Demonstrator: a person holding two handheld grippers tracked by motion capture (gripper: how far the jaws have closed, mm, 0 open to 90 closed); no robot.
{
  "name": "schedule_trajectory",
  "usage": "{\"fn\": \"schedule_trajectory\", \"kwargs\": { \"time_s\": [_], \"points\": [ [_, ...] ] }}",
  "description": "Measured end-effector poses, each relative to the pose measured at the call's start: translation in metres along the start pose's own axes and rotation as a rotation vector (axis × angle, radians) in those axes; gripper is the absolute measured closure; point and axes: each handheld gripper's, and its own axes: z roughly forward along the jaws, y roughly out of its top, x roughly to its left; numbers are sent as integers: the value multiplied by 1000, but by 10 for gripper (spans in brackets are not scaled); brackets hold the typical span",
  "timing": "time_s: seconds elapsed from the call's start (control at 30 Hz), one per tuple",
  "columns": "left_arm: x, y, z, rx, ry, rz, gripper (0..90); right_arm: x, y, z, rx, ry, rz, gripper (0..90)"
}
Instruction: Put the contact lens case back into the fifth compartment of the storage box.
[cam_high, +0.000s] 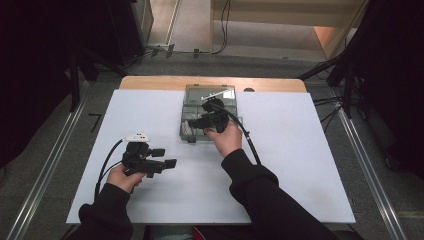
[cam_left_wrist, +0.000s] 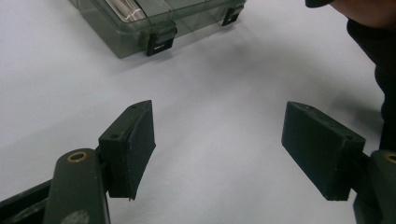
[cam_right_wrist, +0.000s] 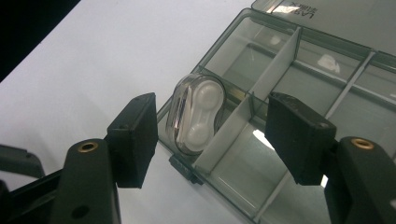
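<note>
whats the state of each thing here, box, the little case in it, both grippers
organizer box: lid open, most compartments look empty
small white case: closed, leaning on its side in a corner compartment
left gripper: open, empty, over bare table
right gripper: open, empty, jaws either side of the case

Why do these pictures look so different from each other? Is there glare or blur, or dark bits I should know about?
High view: the white table is evenly lit, the room around it nearly black. Left gripper view: the open left tongs are sharp; soft shadows lie beside the clear organizer box. Right gripper view: bright glare on the box's dividers and on the clear case in it, between the open right tongs.
</note>
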Motion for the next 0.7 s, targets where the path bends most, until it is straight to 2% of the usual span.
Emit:
{"fn": "schedule_trajectory", "kwargs": {
  "time_s": [0.27, 0.43, 0.6, 0.7],
  "points": [
    [1, 5, 3, -14, 16, 2, 258, -6, -11, -11, -10, 36, -8, 320],
    [2, 8, 5, -28, 16, -8, 258, -12, -20, -21, -26, 103, -7, 306],
    [2, 13, 9, -27, 19, -9, 257, -17, -30, -30, -35, 98, -48, 305],
    [2, 15, 12, -29, 16, -15, 257, -21, -37, -34, -33, 95, -53, 302]
  ]
}}
